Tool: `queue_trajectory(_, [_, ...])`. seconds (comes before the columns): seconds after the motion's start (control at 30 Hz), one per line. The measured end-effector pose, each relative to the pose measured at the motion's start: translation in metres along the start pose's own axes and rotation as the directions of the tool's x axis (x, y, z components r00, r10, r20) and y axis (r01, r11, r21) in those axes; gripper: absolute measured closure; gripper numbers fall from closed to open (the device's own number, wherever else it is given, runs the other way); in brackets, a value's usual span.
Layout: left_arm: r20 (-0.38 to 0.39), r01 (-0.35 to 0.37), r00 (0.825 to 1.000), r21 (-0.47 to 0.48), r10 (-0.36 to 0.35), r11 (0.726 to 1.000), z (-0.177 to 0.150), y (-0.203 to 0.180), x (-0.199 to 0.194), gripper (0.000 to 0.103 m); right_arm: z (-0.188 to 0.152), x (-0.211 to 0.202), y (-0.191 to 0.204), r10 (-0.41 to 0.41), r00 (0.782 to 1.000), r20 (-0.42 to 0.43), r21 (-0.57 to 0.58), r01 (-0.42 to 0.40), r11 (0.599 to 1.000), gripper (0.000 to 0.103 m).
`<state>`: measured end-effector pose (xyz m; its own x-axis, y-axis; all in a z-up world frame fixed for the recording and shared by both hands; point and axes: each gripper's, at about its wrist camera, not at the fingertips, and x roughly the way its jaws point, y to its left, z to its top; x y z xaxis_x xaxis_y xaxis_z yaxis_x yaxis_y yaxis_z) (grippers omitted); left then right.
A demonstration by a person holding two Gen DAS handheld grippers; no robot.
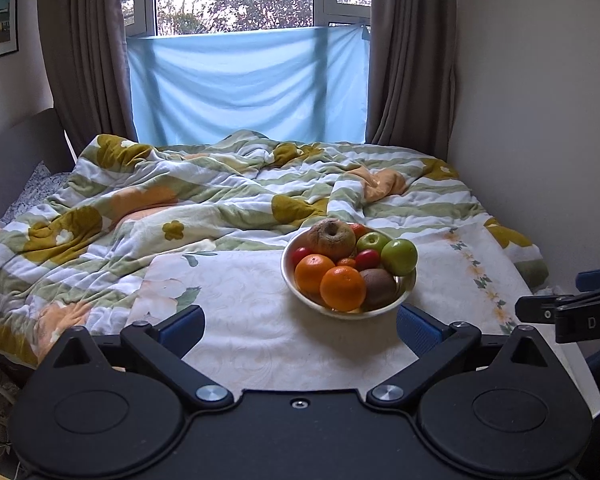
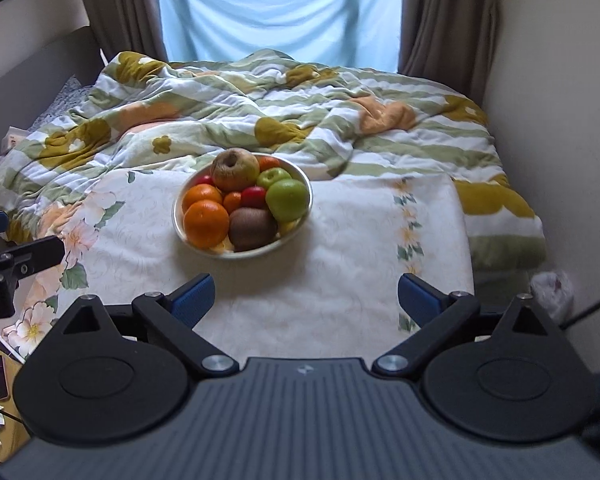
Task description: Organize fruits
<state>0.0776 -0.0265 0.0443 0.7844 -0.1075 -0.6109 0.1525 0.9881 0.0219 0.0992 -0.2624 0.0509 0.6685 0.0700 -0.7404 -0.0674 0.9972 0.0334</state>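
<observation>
A pale bowl [image 1: 406,292] [image 2: 178,216] stands on a floral cloth-covered table. It holds two oranges [image 1: 342,287] [image 2: 206,224], a kiwi [image 1: 378,288] [image 2: 253,228], two green apples [image 1: 399,257] [image 2: 287,199], a wrinkled brown apple [image 1: 331,238] [image 2: 235,169], small red fruits [image 1: 367,259] [image 2: 254,197] and a small tangerine [image 2: 232,201]. My left gripper [image 1: 300,328] is open and empty, short of the bowl and to its left. My right gripper [image 2: 306,300] is open and empty, short of the bowl. Each gripper shows at the edge of the other's view.
The table's cloth [image 1: 252,304] [image 2: 360,248] has bare room around the bowl. Behind it lies a bed with a rumpled striped flower quilt [image 1: 204,196] [image 2: 260,112]. A wall [image 1: 540,120] is close on the right. A phone [image 2: 0,376] lies low at left.
</observation>
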Motion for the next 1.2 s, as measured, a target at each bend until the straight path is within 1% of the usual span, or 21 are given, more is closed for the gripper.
queue_trajectory(0.1, [0.002, -0.011, 1.0, 0.007, 0.011, 1.0, -0.007, 0.003, -0.007, 0.0, -0.014, -0.011, 0.005, -0.026, 1.0, 0.004, 0.032, 0.025, 0.999, 0.0])
queue_trajectory(0.23, [-0.012, -0.013, 1.0, -0.002, 0.013, 1.0, -0.013, 0.007, -0.01, 0.0, -0.024, -0.02, 0.013, -0.057, 0.998, 0.009, 0.037, 0.057, 0.998, 0.0])
queue_trajectory(0.43, [-0.006, -0.007, 1.0, -0.01, 0.007, 1.0, -0.016, 0.011, -0.012, 0.0, -0.034, -0.023, 0.015, -0.069, 0.998, -0.007, 0.058, 0.069, 0.996, 0.0])
queue_trajectory(0.63, [-0.002, -0.012, 1.0, 0.003, 0.012, 1.0, -0.016, 0.01, -0.012, 0.0, -0.037, -0.026, 0.015, -0.08, 0.997, -0.006, 0.07, 0.08, 0.994, 0.0])
queue_trajectory(1.2, [-0.018, -0.024, 1.0, -0.011, 0.024, 1.0, -0.02, 0.018, -0.009, 0.0, -0.035, -0.022, 0.017, -0.081, 0.997, -0.011, 0.075, 0.082, 0.994, 0.0])
